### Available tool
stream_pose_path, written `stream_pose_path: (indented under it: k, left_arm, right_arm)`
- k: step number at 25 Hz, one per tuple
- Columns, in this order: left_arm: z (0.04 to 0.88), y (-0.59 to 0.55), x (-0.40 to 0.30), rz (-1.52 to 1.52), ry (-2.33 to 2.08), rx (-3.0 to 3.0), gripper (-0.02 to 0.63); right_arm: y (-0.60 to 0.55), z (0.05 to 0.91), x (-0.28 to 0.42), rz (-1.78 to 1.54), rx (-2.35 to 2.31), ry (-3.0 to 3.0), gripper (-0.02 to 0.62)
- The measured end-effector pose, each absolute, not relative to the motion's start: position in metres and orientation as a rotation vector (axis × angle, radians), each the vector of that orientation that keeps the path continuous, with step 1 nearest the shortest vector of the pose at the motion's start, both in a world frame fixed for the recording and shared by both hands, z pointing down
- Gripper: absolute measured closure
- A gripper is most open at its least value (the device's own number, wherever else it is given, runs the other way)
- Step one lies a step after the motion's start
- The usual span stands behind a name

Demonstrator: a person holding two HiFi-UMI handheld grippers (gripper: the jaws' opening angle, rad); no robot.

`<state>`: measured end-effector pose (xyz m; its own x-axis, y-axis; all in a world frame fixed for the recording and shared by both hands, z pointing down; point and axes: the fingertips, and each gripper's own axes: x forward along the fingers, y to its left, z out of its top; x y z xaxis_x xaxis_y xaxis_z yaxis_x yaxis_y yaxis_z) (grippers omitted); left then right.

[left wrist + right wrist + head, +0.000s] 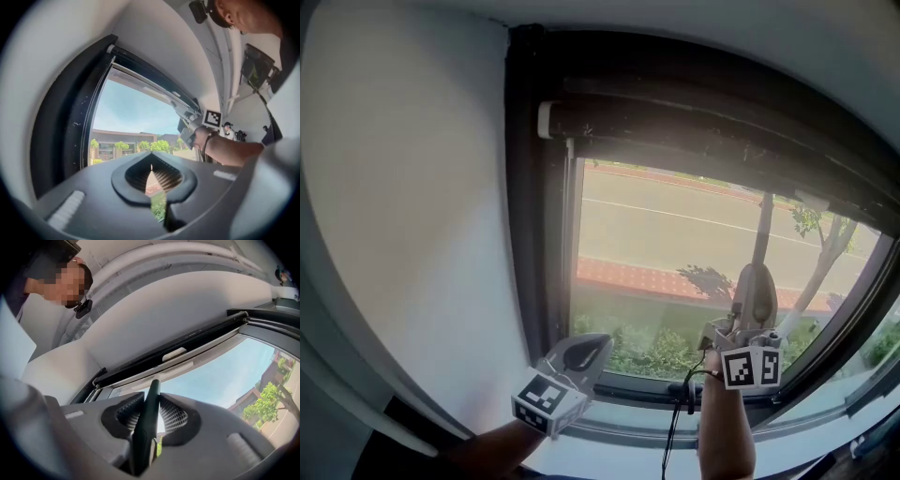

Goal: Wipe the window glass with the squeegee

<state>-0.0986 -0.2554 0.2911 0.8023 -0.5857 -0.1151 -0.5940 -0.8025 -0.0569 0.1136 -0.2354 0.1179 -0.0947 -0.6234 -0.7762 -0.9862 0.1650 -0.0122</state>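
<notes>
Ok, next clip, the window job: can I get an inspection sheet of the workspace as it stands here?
Surface: window glass in a dark frame; hazy glare near the top, no streaks or suds discernible.
Job's things: squeegee, only its dark handle shows; blade not made out.
Clutter: nothing seen.
Grippers: right gripper shut on the squeegee handle, up in front of the lower pane; left gripper jaws together bar a thin slit, nothing between them, low near the frame's left corner.
Cables: black cable hangs below the right gripper.
Surroundings: white wall at left; road, trees and shrubs outside; a person further along the room.
</notes>
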Motion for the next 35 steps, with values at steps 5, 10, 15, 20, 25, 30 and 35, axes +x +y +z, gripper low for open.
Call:
stream_pose_path:
  k: [5,10,15,20,25,30,35]
  left_arm:
    - [0.307,-0.251,-0.098,0.102,0.882,-2.934,0.612]
    - [0.308,-0.245,-0.095,0.131,0.863,-2.951,0.612]
    - [0.315,-0.236,-0.095,0.103,0.844,-2.973,0.612]
    - [0.321,-0.231,-0.093,0.084,0.857,-2.976,0.612]
    - [0.324,-0.218,-0.087,0.078,0.842,-2.994,0.612]
    - [0.329,-0.215,-0.089,0.074,0.858,-3.006,0.612]
    - [0.35,-0.217,-0.094,-0.029,0.883,-3.001,0.612]
  right_arm:
    - [-0.235,0.133,0.11,0.696,-1.57,1.808,0.489]
    - [-0.228,0.157,0.114,0.636,-1.609,1.794,0.489]
    - [-0.222,0.176,0.12,0.594,-1.638,1.792,0.489]
    - [-0.218,0.191,0.122,0.556,-1.652,1.799,0.489]
    - [-0.215,0.207,0.123,0.536,-1.669,1.812,0.489]
    - [-0.212,0.228,0.121,0.507,-1.693,1.836,0.489]
    - [-0.21,0.247,0.119,0.48,-1.711,1.843,0.489]
